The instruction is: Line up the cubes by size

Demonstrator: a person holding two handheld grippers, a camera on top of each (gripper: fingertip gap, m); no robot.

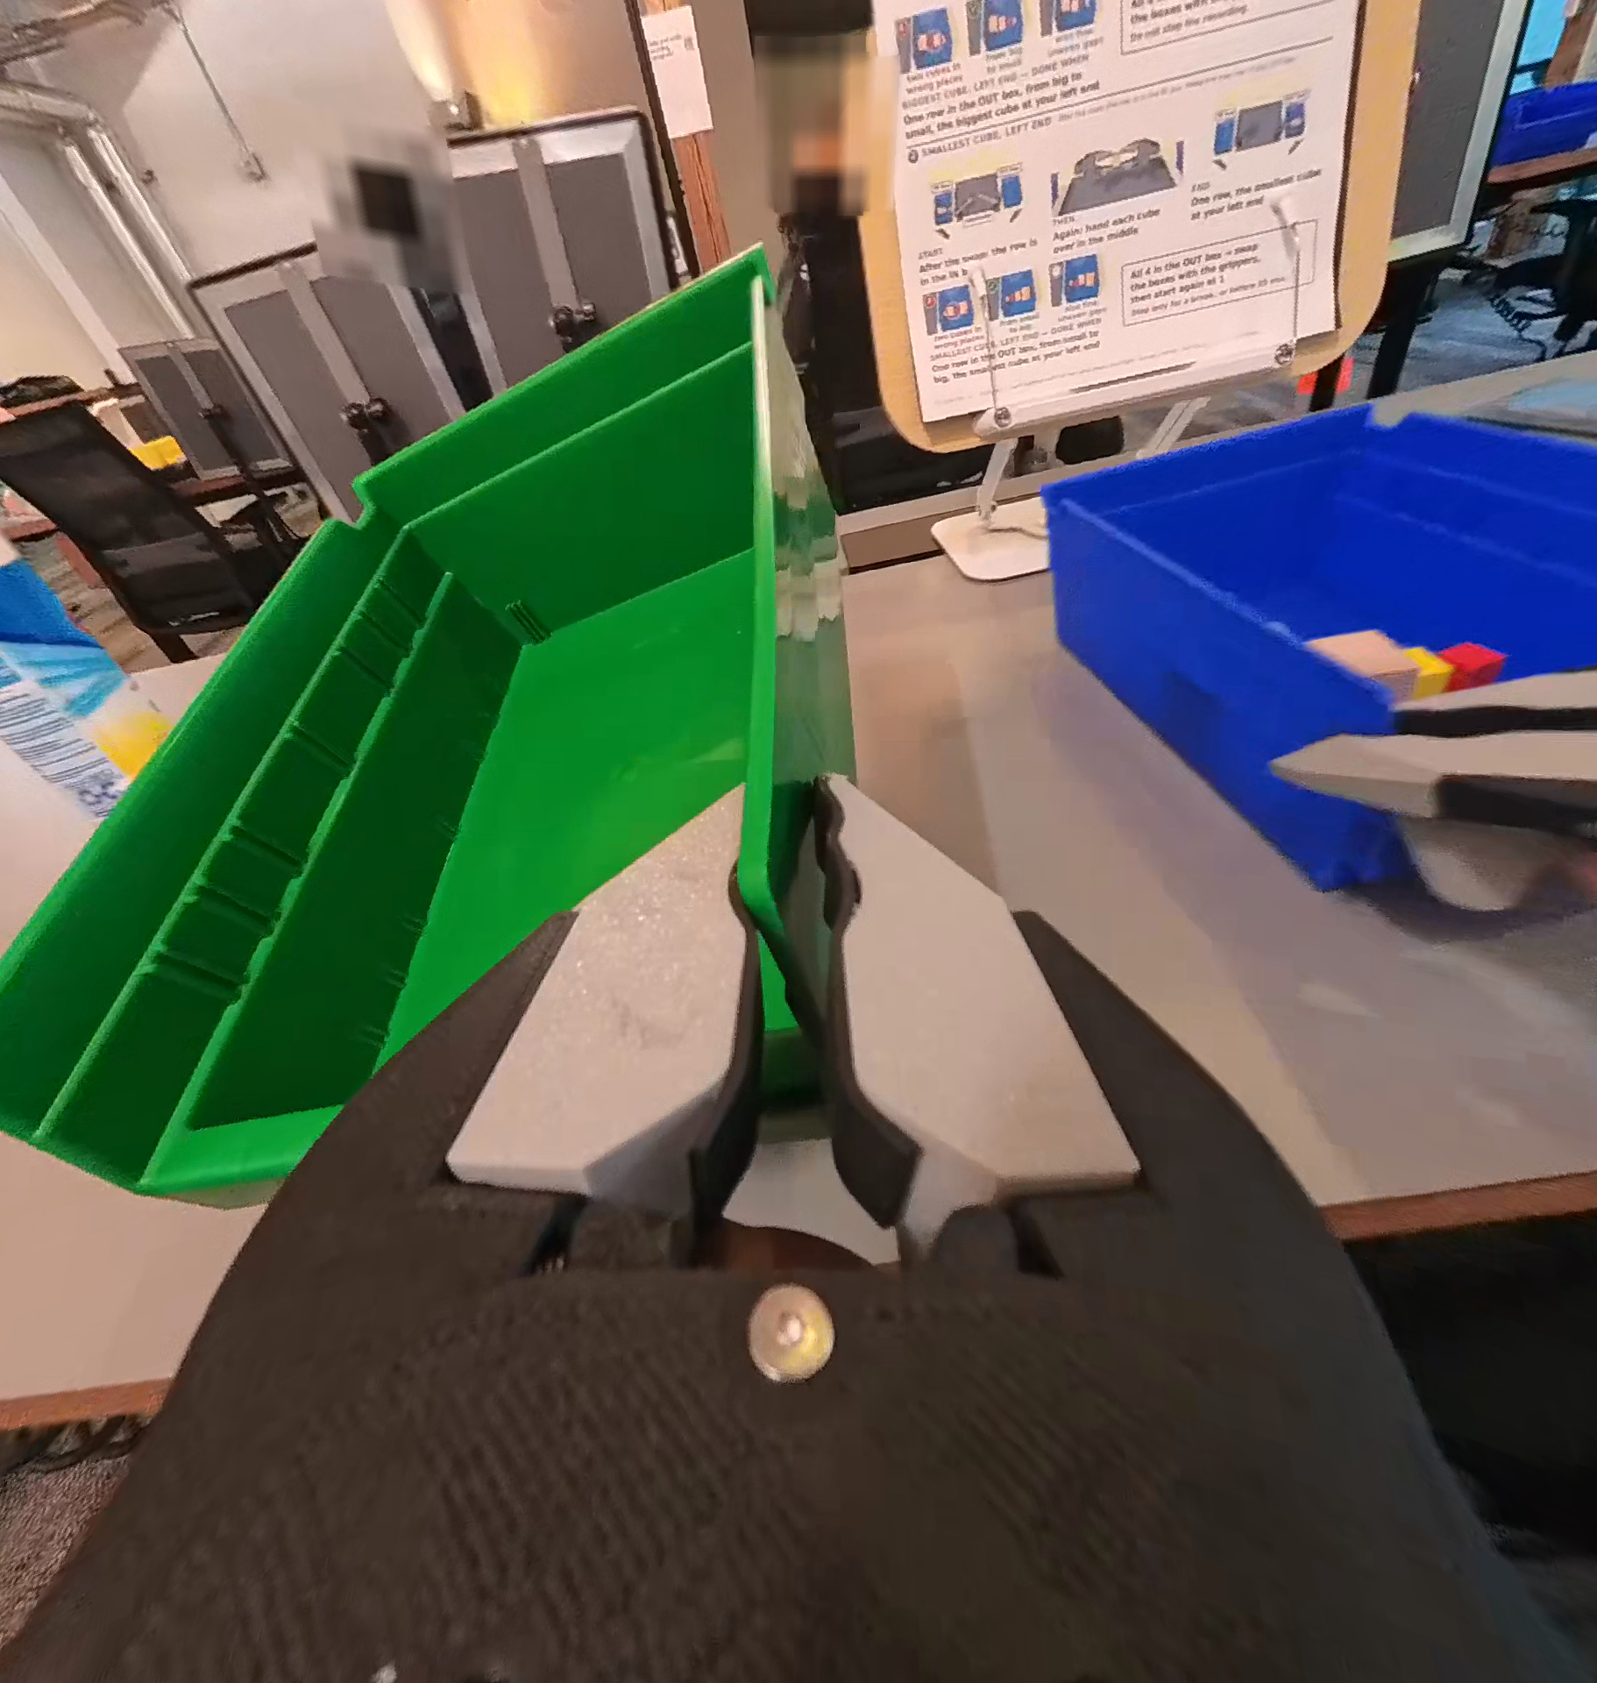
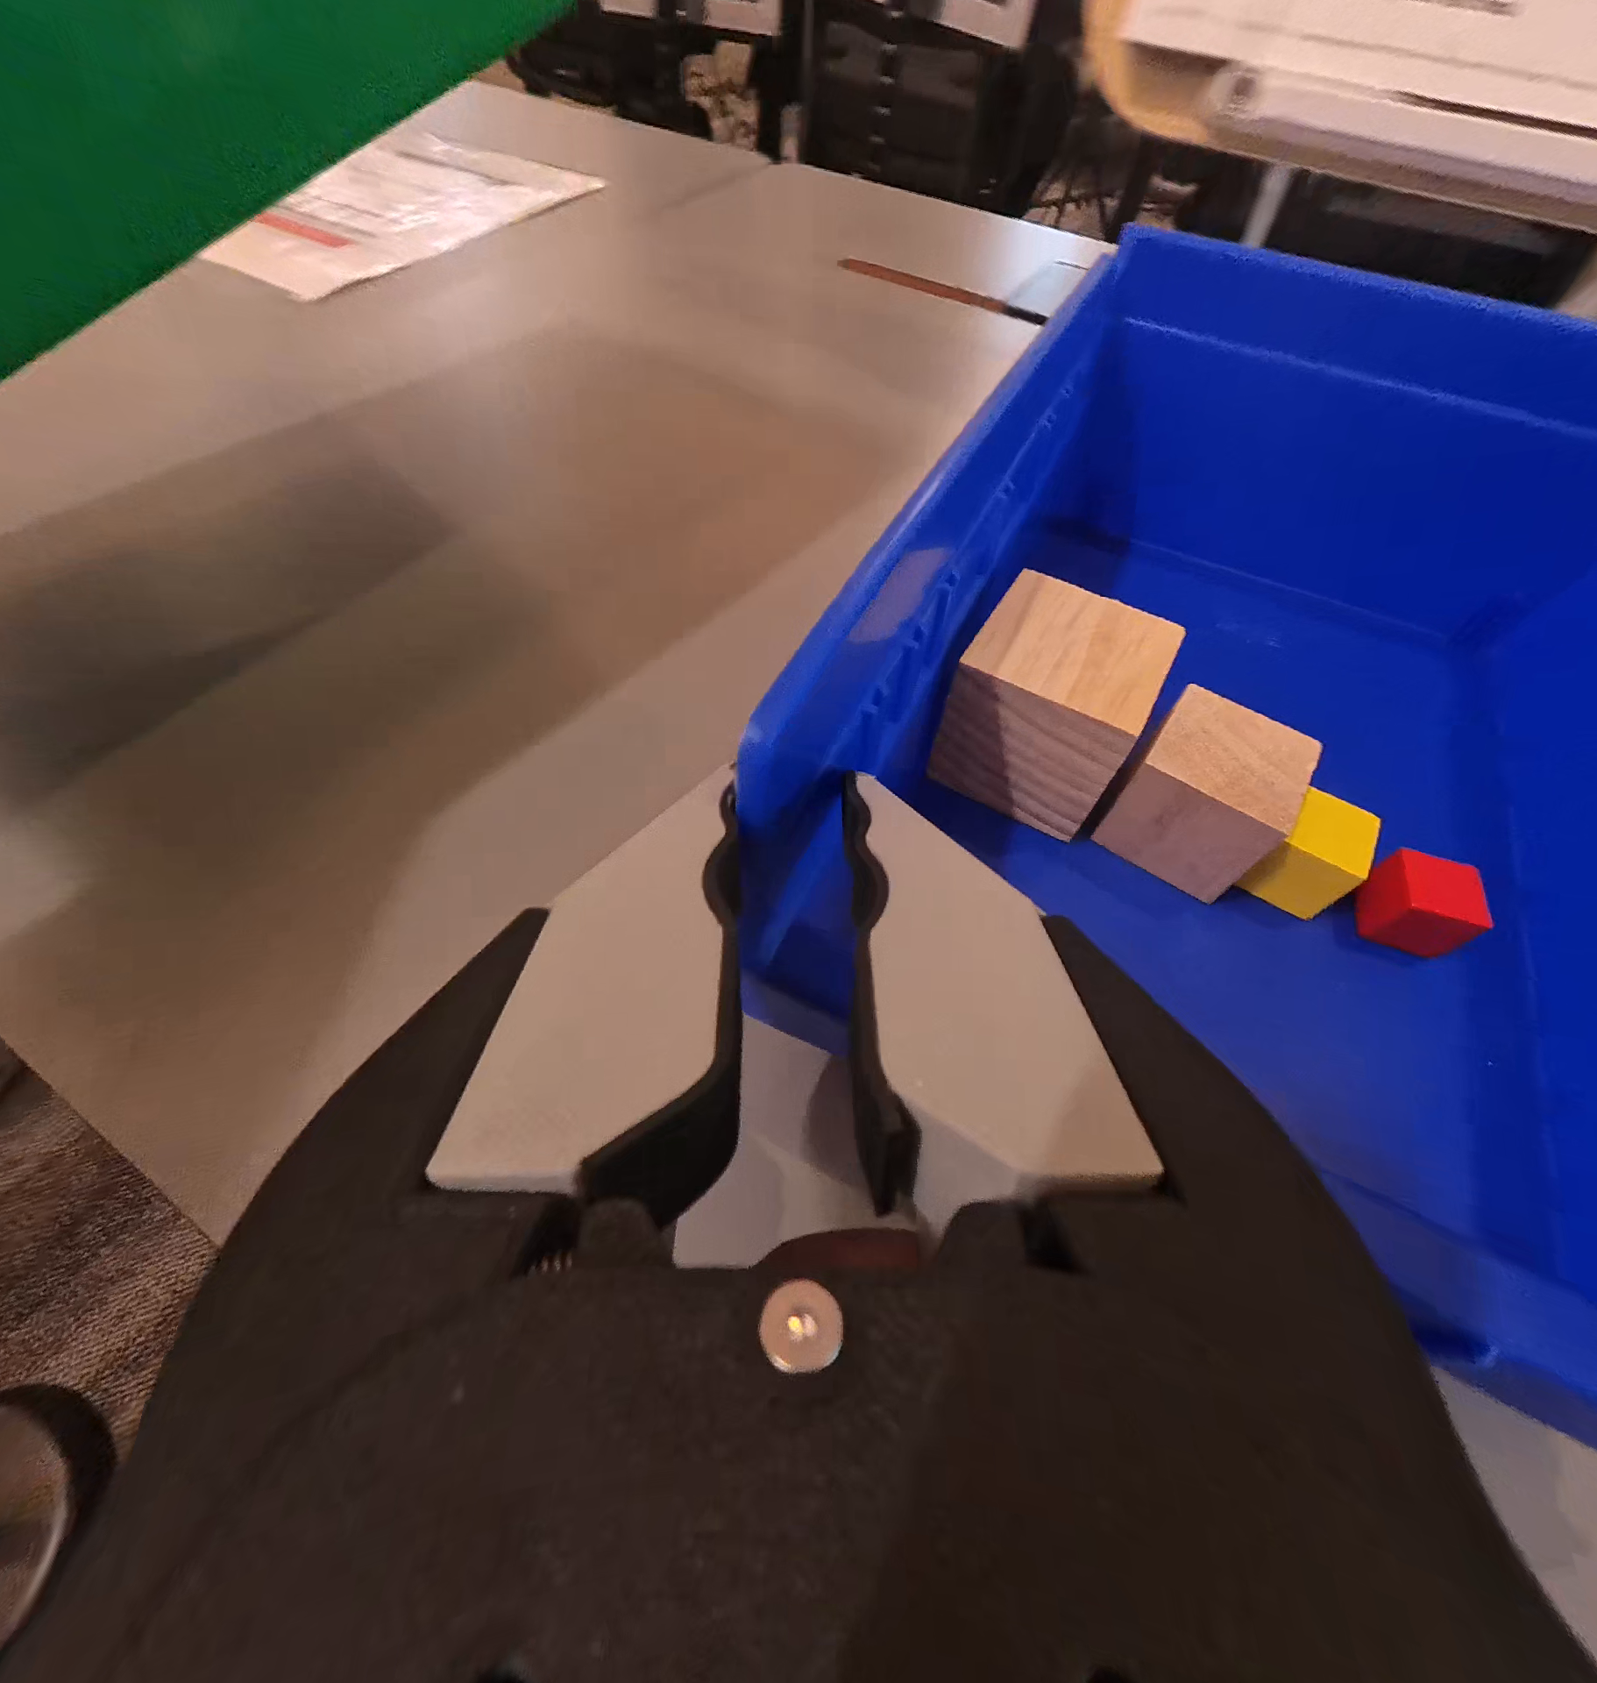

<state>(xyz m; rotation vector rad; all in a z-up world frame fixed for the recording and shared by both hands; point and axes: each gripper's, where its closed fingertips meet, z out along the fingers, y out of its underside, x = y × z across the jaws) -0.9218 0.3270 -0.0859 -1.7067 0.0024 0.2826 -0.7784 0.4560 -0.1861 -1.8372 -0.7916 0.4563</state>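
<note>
1. Left wrist view: my left gripper (image 1: pixel 790 820) is pinched on the side wall of the green bin (image 1: pixel 412 820). The bin is tilted up off the grey table (image 1: pixel 1095 865) and looks empty inside. The wall runs from the jaws up toward 12 o'clock, with the bin body spreading to 9 o'clock.

2. Same view, at 3 o'clock: the blue bin (image 1: pixel 1232 583) sits on the table, and my right gripper (image 1: pixel 1305 756) is at its near wall, blurred. Some of the cubes peek over the rim. An instruction sheet on a stand (image 1: pixel 1114 209) is at 1 o'clock.

3. Right wrist view: my right gripper (image 2: pixel 790 792) is clamped on the near corner wall of the blue bin (image 2: pixel 1323 410). All four cubes are inside, at 2 o'clock from the jaws: large wooden cube (image 2: pixel 1063 701), smaller wooden cube (image 2: pixel 1209 788), yellow cube (image 2: pixel 1314 851), red cube (image 2: pixel 1423 902). They run in a row from big to small. The first three touch; the red one looks just apart.

4. My judgement: the row is done, and the step in hand is moving the two bins. I'd keep the blue bin level and slide it slowly so the row stays together.

5. The green bin (image 2: pixel 139 137) hangs at 10 o'clock over the table. I'd carry it clear of the blue rim and set it down flat before letting go.
</note>
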